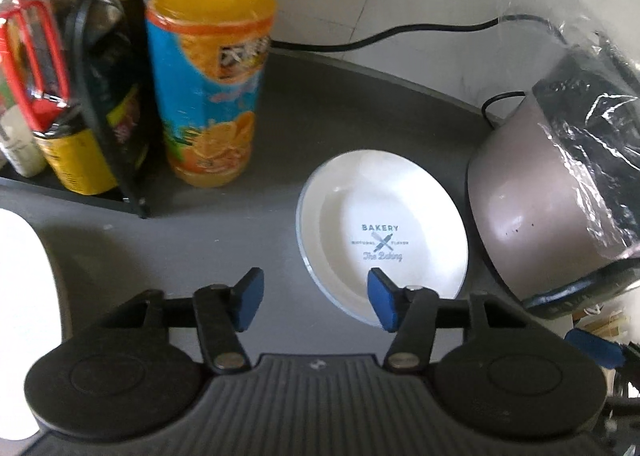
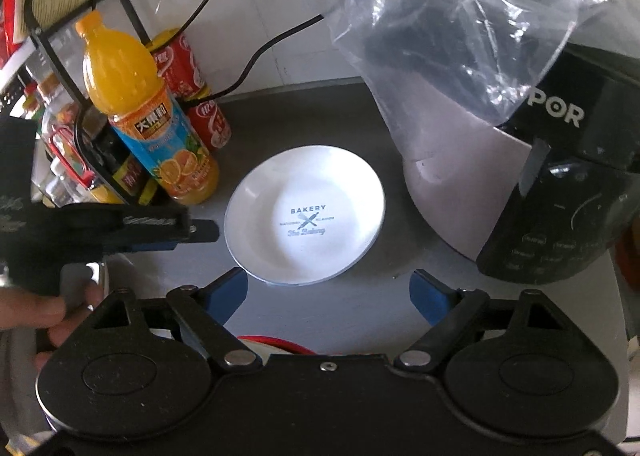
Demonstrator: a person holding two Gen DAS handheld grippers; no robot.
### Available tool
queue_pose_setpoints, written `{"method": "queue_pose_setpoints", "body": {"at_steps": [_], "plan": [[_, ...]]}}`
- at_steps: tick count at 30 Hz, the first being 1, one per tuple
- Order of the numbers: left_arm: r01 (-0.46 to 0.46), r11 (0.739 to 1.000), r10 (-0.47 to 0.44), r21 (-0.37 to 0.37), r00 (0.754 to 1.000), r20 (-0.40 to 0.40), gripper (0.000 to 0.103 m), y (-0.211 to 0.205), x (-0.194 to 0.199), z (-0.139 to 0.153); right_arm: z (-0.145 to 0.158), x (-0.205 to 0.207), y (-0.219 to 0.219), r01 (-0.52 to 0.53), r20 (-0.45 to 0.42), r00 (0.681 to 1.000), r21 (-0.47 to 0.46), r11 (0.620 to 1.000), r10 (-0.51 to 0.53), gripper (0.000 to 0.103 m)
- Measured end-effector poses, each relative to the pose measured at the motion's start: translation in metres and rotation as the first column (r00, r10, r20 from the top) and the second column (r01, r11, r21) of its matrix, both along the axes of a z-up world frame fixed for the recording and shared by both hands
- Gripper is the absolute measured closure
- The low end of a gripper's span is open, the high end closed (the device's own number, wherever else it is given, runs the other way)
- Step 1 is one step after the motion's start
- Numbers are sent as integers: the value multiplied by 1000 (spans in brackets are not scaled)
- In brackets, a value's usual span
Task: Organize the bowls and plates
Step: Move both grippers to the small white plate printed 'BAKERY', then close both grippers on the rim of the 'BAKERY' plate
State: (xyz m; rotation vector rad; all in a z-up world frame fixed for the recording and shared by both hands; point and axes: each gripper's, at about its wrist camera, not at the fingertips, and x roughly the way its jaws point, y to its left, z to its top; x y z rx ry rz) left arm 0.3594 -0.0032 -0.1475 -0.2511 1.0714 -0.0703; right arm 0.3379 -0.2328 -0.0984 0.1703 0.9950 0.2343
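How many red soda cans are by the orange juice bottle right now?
2: one red can stands stacked on another red can, both just behind the orange juice bottle, near the wall. The rack may hide more.

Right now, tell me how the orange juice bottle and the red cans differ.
The orange juice bottle is taller, see-through plastic showing orange drink under a blue label; the red cans are shorter, opaque and stacked one on the other. The bottle stands nearer the white plate; the cans sit behind it. All are upright.

The grey bench [image 2: 352, 312] carries a white plate [image 2: 305, 212], an orange juice bottle [image 2: 140, 112], red cans [image 2: 188, 72] and a bag-covered cooker [image 2: 500, 176].
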Motion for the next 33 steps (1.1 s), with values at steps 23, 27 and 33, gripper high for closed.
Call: {"method": "queue_pose_setpoints", "body": {"at_steps": [23, 27, 33], "plan": [[-112, 993, 106, -46, 986, -128, 92, -9, 30, -60, -13, 31, 12, -126, -12, 992, -142, 982, 126, 25], [-109, 993, 104, -35, 986, -132, 92, -10, 33, -58, -13, 37, 19, -159, -14, 987, -173, 972, 159, 25], [-91, 996, 90, -1, 985, -147, 93, -7, 35, -57, -16, 44, 27, -190, -30, 982, -191, 963, 188, 25]]}}
